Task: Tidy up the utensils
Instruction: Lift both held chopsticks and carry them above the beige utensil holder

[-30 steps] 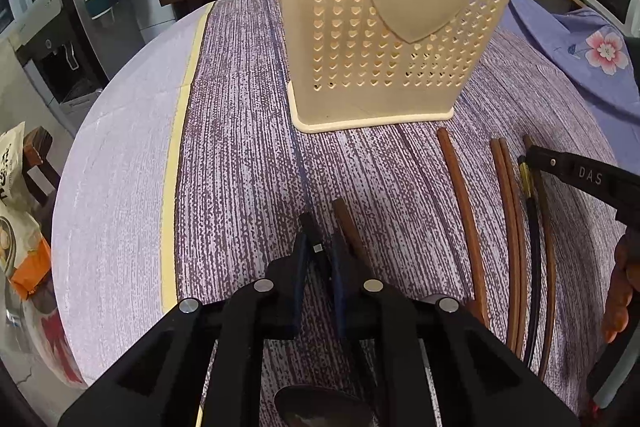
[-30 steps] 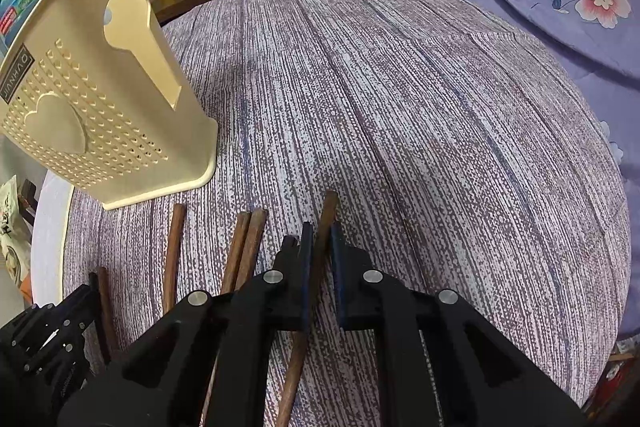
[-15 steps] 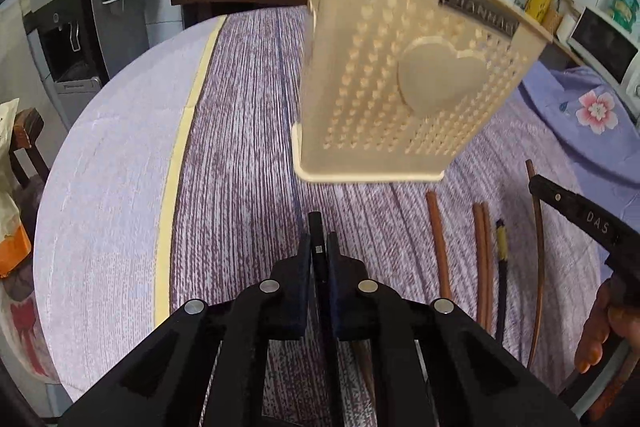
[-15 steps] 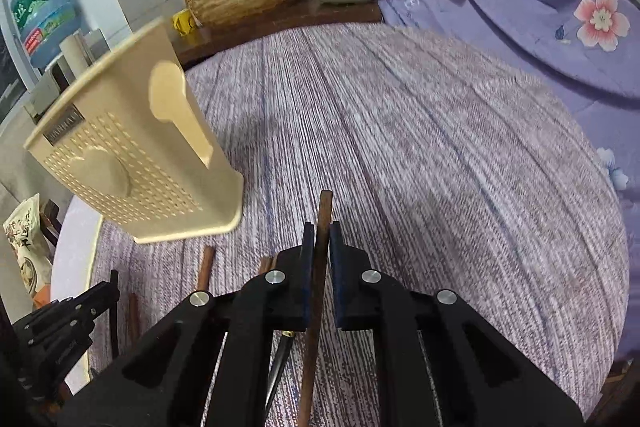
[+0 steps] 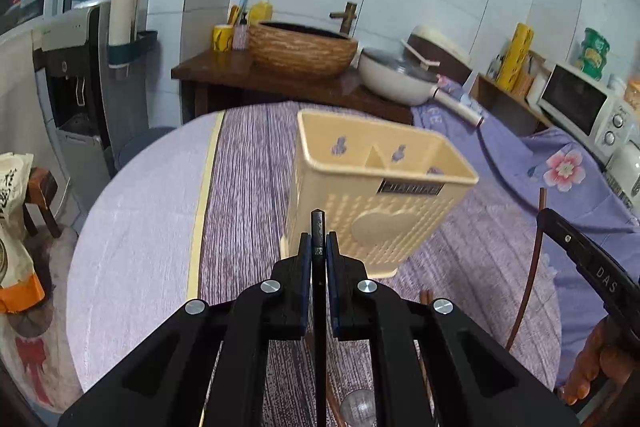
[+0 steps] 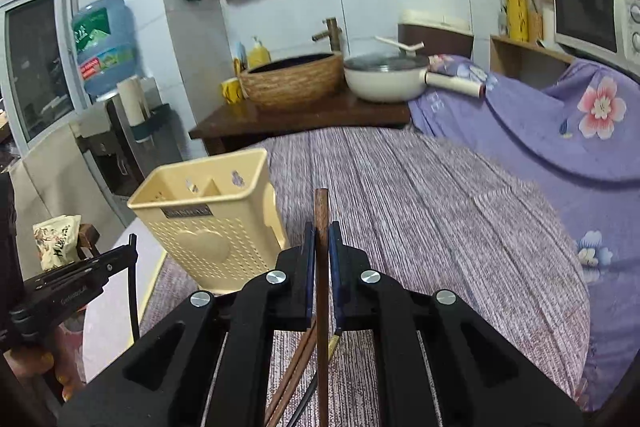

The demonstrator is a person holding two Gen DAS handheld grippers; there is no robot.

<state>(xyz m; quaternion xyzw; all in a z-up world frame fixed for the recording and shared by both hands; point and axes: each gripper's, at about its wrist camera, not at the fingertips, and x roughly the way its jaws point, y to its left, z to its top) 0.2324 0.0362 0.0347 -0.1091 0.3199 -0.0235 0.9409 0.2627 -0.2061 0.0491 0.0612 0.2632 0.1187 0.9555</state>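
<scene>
The cream utensil holder (image 5: 372,195) stands upright on the purple-clothed bench (image 5: 248,195), toward its far side, open top showing a divider and what looks like empty compartments. Both grippers carry something toward it. The left gripper (image 5: 319,247) has its jaws pinching a thin dark utensil handle (image 5: 318,227), tip poking up just past the pads; from the right wrist view that handle hangs down as a slim black rod. The right gripper (image 6: 321,239) has its jaws pinching a brown wooden chopstick (image 6: 321,211), held roughly upright, well above the cloth. More chopsticks (image 6: 296,375) lie on the bench beneath, near side, beside a thin dark stick with a yellow band.

What worries me: both sticks are gripped near one end, so the long free part can swing. I'd guess either could pivot in the pads and meet the holder's rim at an angle, catching on the edge or the divider instead of dropping in. The holder looks light and tall; a sideways nudge from a stick or gripper could tip or slide it. With both grippers closing on the same opening, they may also knock each other, or let go too high so the utensil bounces out.
</scene>
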